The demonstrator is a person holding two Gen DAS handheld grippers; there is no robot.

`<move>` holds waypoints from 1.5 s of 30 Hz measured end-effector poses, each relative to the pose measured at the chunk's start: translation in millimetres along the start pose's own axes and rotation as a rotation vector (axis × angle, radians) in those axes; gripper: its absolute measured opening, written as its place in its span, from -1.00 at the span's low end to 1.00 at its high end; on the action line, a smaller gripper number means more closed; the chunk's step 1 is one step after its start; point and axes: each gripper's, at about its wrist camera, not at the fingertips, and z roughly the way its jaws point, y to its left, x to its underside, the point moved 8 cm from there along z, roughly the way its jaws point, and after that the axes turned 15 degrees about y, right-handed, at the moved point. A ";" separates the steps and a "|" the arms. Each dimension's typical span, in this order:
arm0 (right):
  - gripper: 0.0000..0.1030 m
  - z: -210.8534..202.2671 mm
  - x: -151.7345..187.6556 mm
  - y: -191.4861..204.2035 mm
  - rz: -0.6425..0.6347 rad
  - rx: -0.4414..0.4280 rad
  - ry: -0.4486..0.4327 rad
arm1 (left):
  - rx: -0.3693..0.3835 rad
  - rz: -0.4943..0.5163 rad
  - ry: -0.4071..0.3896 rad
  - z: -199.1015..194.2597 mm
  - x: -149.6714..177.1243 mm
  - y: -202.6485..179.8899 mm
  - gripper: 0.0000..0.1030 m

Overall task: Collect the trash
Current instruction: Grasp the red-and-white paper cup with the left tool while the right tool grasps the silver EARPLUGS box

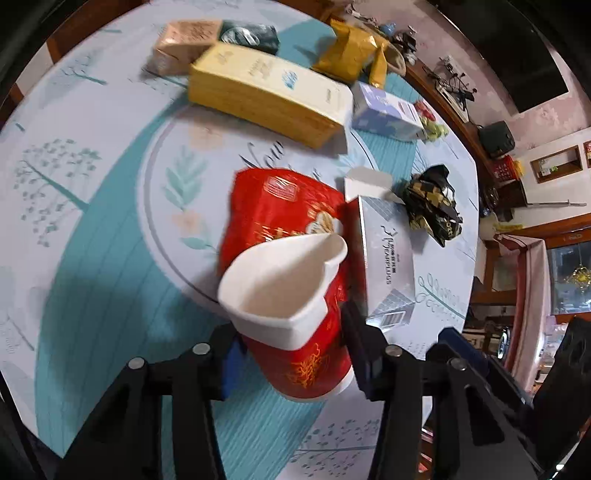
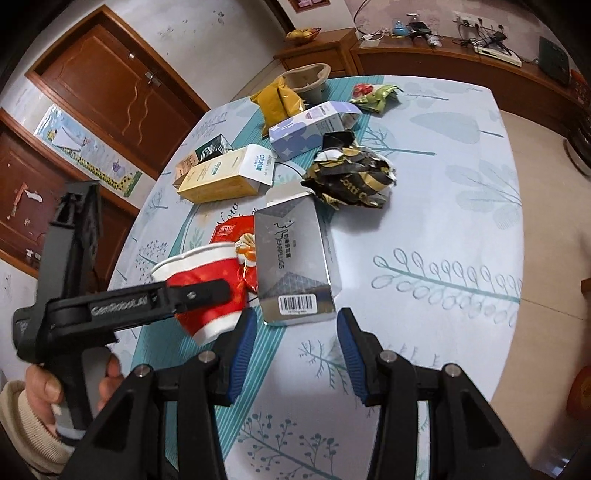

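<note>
1. Round dining table (image 2: 443,206) under a pale cloth with teal leaf prints fills both views; behind it stand wooden doors (image 2: 122,85) and a low cabinet (image 2: 424,55) strewn with cables.
2. One red paper cup (image 1: 295,295) lies on its side with its white rim crushed into a heart shape; I take it as the landmark.
3. One silver carton (image 2: 295,266) marked "EARPLUGS" lies just beside the cup, its flap open at the far end.
4. One crumpled black-and-gold wrapper (image 2: 351,177) sits beyond that carton.
5. One long yellow box (image 1: 266,92) lies farther from the cup, with one pale blue-and-white box (image 1: 388,110) next to it.
6. Behind the yellow box are one tan box (image 1: 181,44) and one dark packet (image 1: 251,33), both blurred.
7. One mustard-yellow pouch (image 2: 280,99), one brown paper bowl (image 2: 306,81) and one green-and-red wrapper (image 2: 373,92) lie at the far edge of the table.
8. A red packet (image 2: 236,232) is largely hidden under the cup; its print is unreadable.
9. The left gripper (image 1: 291,354) is clamped on the cup, whose wall buckles between the blue pads; a hand (image 2: 48,387) in a cream sleeve holds its handle.
10. The right gripper (image 2: 291,354) hangs near the carton's barcode end, fingers apart with only tablecloth between them.
</note>
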 end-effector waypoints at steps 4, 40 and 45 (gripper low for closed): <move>-0.11 13.6 -8.9 6.4 -0.019 0.023 0.021 | -0.076 0.010 -0.050 -17.0 2.7 8.3 -0.11; 0.17 57.8 -53.2 15.2 -0.005 0.267 0.042 | -0.213 -0.025 -0.153 -92.1 54.3 67.3 -0.11; 0.16 33.5 -36.0 21.8 0.014 0.204 -0.005 | -0.224 0.002 -0.173 -103.4 60.5 66.4 -0.11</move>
